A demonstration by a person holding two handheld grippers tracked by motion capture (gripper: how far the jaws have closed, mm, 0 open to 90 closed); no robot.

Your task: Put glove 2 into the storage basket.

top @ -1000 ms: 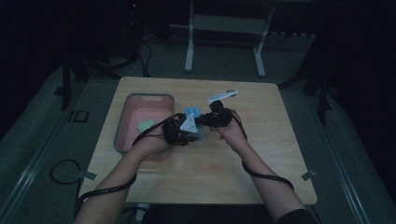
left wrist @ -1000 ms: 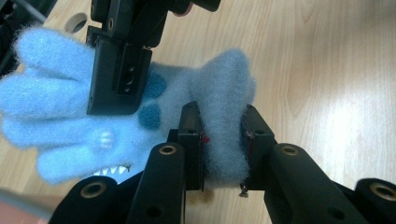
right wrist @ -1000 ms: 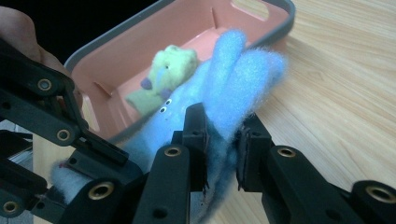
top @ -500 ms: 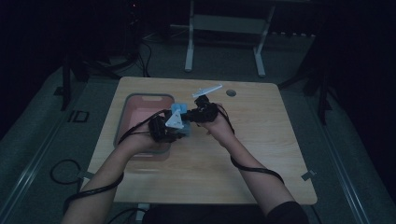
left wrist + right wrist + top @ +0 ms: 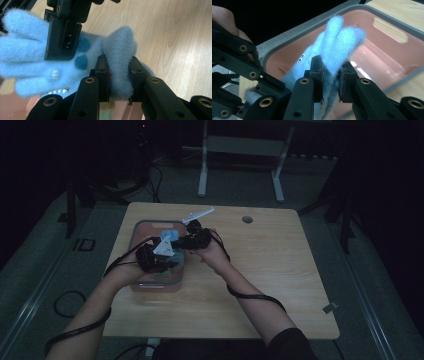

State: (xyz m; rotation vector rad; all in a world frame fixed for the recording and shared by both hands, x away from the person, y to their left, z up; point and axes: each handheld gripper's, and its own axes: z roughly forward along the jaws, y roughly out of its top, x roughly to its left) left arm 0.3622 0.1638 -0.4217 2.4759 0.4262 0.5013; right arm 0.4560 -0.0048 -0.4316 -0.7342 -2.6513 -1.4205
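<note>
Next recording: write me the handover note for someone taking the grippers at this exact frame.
Left gripper: shut on the blue fuzzy glove, pinching one thick fold of it.
Right gripper: shut on the same glove, clamping the finger end.
Glove: held in the air between both grippers, above the pink bin at the table's left side.
Done: glove picked up and brought over the bin.
Left, most likely: lower it into the bin, open both grippers and withdraw. A pale item already lies in the bin; what it is I cannot tell.

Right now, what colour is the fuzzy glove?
Light blue glove with darker blue dots, best in the left gripper view.
</note>
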